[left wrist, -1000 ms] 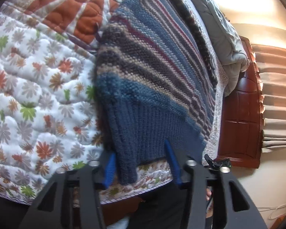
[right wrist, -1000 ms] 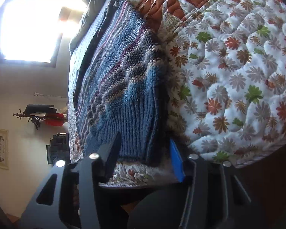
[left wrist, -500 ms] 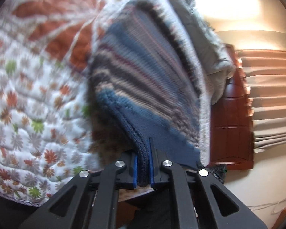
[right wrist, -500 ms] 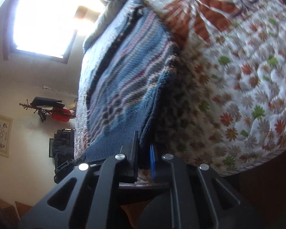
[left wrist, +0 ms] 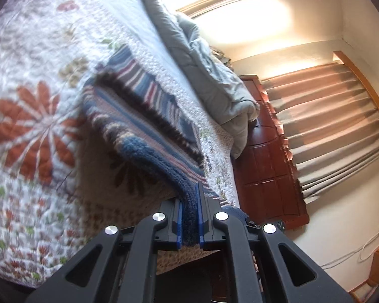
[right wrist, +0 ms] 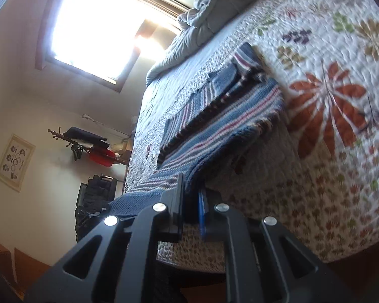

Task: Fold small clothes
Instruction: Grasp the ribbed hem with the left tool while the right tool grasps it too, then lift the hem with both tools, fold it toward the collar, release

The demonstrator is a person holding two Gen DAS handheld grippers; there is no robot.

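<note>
No readable text or labels anywhere; the framed print [right wrist: 14,162] on the wall is too small to make out. Left claw [left wrist: 190,223]: black plastic arms, blue pads, clamped tight on the ribbed navy hem of the knit sweater [left wrist: 149,136]. The sweater is chunky garter knit in blue, tan and maroon stripes, its near end lifted off the bed and sagging, the far end lying flat on the quilt [left wrist: 32,101]. The quilt is stitched white cotton with orange and green leaf prints. A grey duvet [left wrist: 204,75] is bunched at the far side, beside a reddish wood headboard [left wrist: 265,164] and pleated curtains [left wrist: 328,126]. Right claw [right wrist: 190,214]: same build, pinched shut on the other hem corner.
</note>
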